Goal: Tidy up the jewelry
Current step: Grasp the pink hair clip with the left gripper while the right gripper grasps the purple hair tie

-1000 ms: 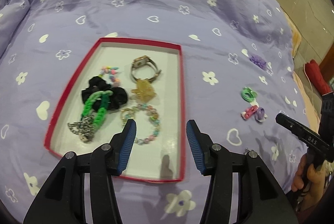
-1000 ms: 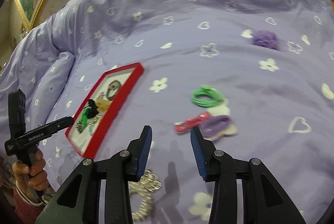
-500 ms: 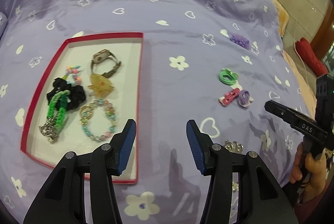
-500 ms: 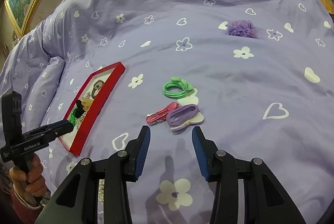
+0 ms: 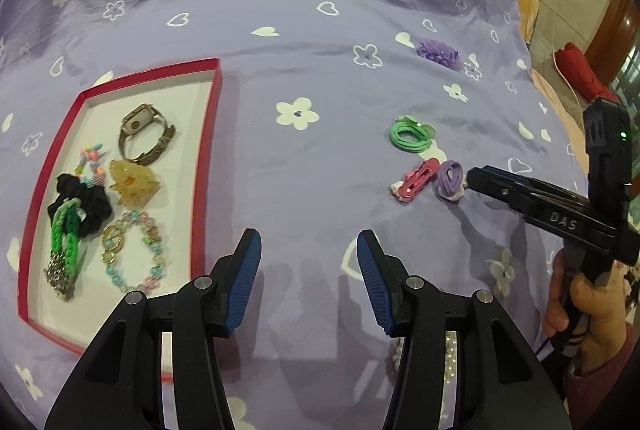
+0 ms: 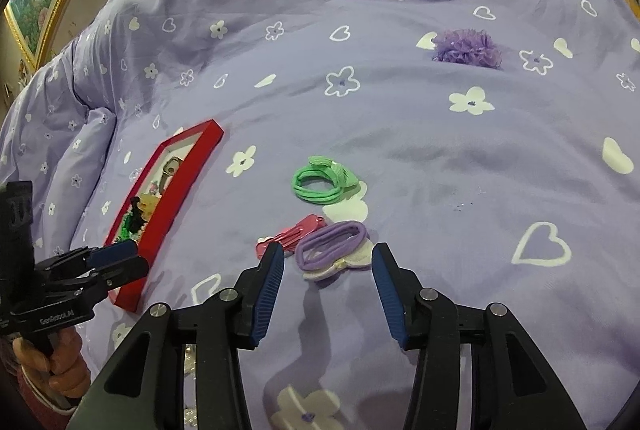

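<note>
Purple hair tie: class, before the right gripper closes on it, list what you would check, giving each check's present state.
1. Right gripper empty, its jaws opening: ok.
2. Purple hair tie lies ahead of the gripper, not yet between the pads: not ok.
3. Pink clip lies right beside the tie, near the left pad, and might be caught: not ok.
4. Green tie lies apart from the purple one: ok.
5. Red tray has bare floor left at its far end: ok.
6. Left gripper empty, over bare bedspread: ok.
</note>
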Demonstrator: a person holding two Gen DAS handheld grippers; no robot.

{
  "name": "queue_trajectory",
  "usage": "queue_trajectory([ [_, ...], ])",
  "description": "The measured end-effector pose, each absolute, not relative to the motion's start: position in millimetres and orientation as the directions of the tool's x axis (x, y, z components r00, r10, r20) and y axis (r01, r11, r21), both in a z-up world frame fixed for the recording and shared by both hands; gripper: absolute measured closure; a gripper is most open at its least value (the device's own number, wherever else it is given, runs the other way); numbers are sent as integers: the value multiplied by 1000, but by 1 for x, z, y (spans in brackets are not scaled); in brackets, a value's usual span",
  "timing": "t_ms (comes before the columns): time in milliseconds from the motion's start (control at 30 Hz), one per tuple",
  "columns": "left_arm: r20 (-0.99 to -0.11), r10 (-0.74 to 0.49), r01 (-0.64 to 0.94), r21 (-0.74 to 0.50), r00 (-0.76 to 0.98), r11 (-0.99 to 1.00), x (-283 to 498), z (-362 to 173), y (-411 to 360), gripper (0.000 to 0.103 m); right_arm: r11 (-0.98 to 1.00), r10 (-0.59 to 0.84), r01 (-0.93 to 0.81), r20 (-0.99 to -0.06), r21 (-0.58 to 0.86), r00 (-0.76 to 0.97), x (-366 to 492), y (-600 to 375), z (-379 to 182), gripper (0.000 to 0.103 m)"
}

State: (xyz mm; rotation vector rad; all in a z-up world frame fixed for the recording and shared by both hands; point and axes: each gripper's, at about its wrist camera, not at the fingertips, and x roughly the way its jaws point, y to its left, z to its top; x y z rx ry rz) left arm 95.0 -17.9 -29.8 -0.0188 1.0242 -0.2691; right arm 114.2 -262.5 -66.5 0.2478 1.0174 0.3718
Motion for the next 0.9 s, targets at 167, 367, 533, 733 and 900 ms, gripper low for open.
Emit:
queue_trajectory([
  [167, -846, -241, 241, -139, 475, 961, 101, -35, -31, 54, 916, 401, -184, -796, 356, 453, 125, -259, -80, 56],
  [367, -850, -260, 301, -127, 458, 945, 113, -41, -57, 54, 918, 396, -199, -799, 343, 452, 130, -255, -86, 103],
  [533, -858, -274, 356, -116, 434, 927, 127, -52, -82, 53, 919, 393, -185, -784, 348, 480, 124, -269, -78, 103],
  [733, -869, -272, 422, -82, 413, 903, 139, -66, -106, 53, 900, 428, -139, -774, 413, 467, 125, -285, -80, 94],
  [900, -873, -250, 441, -45, 418, 896, 143, -78, -117, 54, 897, 427, -114, -767, 428, 479, 119, -295, -78, 89],
])
